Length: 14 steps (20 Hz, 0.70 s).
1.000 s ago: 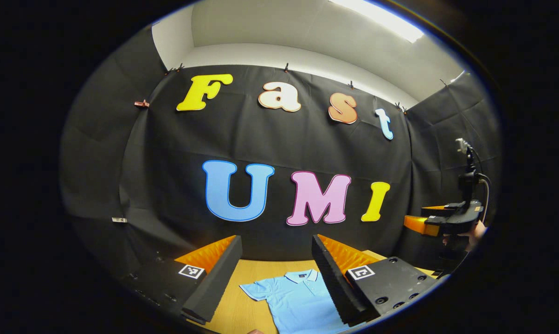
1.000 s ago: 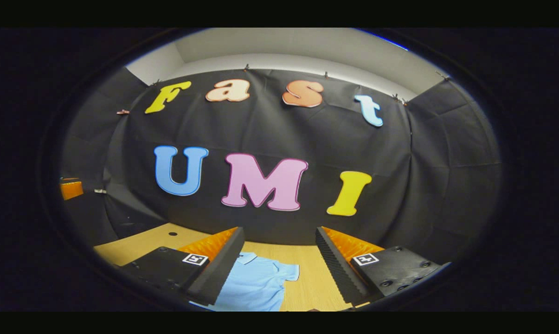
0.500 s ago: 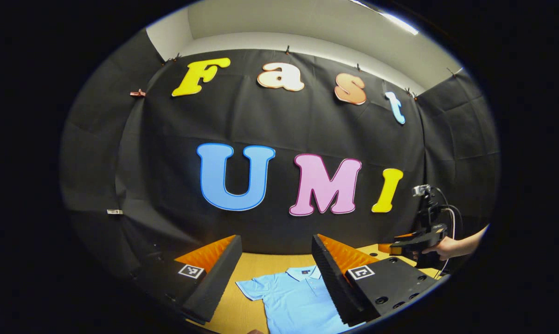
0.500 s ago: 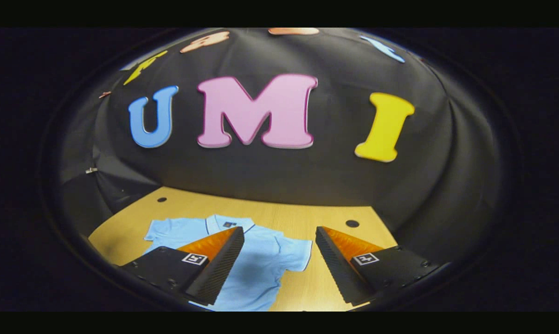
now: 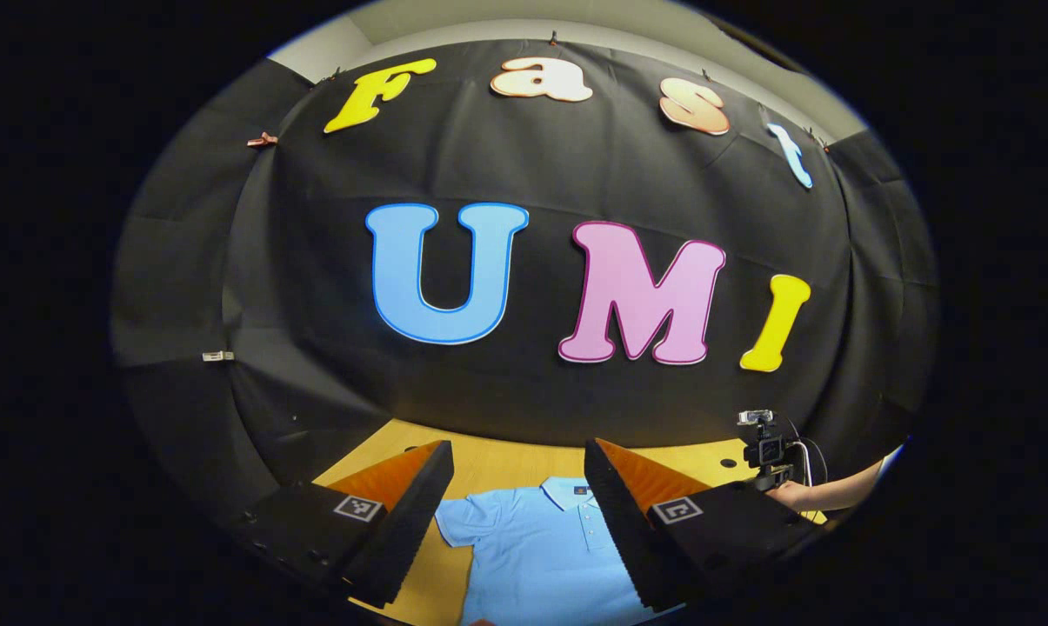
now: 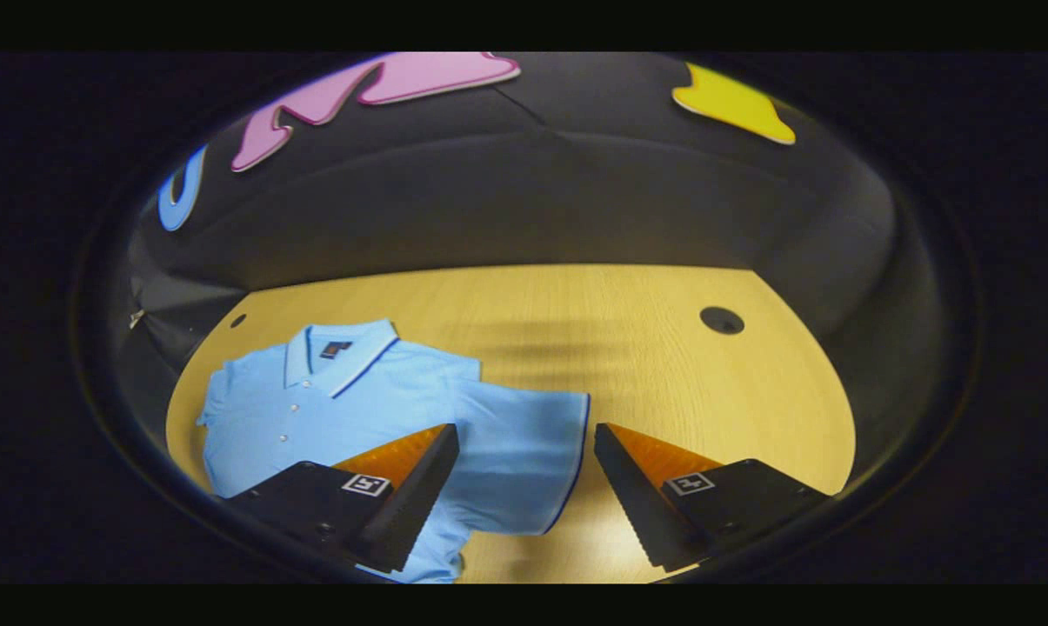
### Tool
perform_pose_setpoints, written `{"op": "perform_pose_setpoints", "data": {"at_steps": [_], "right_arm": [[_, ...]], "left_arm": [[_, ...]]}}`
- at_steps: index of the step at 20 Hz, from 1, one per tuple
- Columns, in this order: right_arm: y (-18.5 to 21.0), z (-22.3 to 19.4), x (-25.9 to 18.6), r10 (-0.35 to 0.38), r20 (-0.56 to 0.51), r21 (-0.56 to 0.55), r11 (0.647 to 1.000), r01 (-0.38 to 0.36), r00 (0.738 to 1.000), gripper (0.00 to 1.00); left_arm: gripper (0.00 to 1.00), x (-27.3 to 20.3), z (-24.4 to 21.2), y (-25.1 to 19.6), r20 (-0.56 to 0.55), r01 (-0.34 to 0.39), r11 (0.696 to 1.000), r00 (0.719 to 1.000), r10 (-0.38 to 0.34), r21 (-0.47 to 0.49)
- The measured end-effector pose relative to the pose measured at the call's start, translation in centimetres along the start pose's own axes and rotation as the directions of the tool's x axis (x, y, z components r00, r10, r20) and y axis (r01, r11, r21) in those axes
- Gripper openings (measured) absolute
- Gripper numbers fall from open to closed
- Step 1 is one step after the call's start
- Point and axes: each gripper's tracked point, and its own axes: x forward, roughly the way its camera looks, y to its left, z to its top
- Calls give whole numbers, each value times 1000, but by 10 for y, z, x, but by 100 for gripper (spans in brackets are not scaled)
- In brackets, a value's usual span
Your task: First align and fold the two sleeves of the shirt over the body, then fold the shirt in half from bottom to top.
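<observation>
A light blue polo shirt [image 6: 350,409] lies flat on the wooden counter [image 6: 628,348], face up, collar toward the booth's black cloth wall, buttons running down the front. Neither sleeve is folded yet; both are spread out to the sides of the body.

In the right gripper view, the right tongs [image 6: 524,487] hang above the counter, spread wide with nothing between the fingers. One sleeve [image 6: 524,461] stretches out right in that gap, its dark-trimmed cuff edge just inside the finger on the right of the picture, while the other finger overlaps the shirt's body. Whether the fingertips touch the cloth cannot be told from this angle. A round dark hole [image 6: 721,320] sits in the counter, well apart from the shirt, toward the far corner.

In the left gripper view, the left tongs [image 5: 515,513] are also wide open and hold nothing. They look nearly level across the counter, with the shirt [image 5: 537,556] visible between the fingers, collar farthest away and the other sleeve [image 5: 456,528] reaching toward the finger on the left of the picture. Farther off in this view, the other gripper's body [image 5: 767,452] shows low over the counter, a hand and forearm [image 5: 824,496] behind it.
</observation>
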Motion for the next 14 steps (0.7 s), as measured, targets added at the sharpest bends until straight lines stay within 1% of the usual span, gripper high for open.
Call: {"op": "perform_pose_setpoints", "data": {"at_steps": [1, 2, 4, 5, 6, 7, 8, 10, 12, 13, 14], "right_arm": [[-4, -5, 7, -7, -20, 28, 1000, 7, 1000, 99], [-6, -10, 11, -7, -35, 51, 999, 9, 999, 99], [-8, -9, 17, -20, -22, 29, 999, 21, 1000, 98], [-8, -12, 17, -38, -31, 3, 999, 38, 999, 87], [-8, -13, 17, -47, -29, -38, 998, 46, 999, 87], [-6, -15, 20, -42, -25, -73, 997, 41, 999, 81], [2, -14, 20, -15, -27, -82, 997, 13, 1000, 58], [5, -9, 22, -10, -21, -57, 998, 9, 1000, 14], [8, -8, 19, 4, -20, -3, 1000, -4, 1000, 11], [14, -2, 11, 33, -13, 39, 999, -33, 999, 11], [28, 13, 0, 76, 29, 60, 995, -78, 997, 9]], "left_arm": [[96, 3, -4, -3, -13, 2, 1000, 1000, -2, 9], [97, 6, -7, -6, -27, 10, 1000, 1000, -9, 19], [97, 10, -9, -6, -40, 18, 999, 999, -17, 35], [97, 12, -7, -5, -36, 18, 999, 999, -17, 34], [96, 15, -6, -5, -33, 22, 999, 999, -21, 28], [96, 18, -7, -4, -36, 27, 999, 999, -26, 21], [97, 19, -8, -3, -42, 28, 999, 999, -27, 19], [97, 18, -7, 2, -40, 34, 999, 999, -33, 24], [97, 16, -4, 11, -31, 30, 999, 999, -29, 34], [97, 14, -3, 15, -27, 29, 999, 999, -28, 37], [97, 12, -3, 23, -22, 19, 999, 1000, -18, 40]]}}
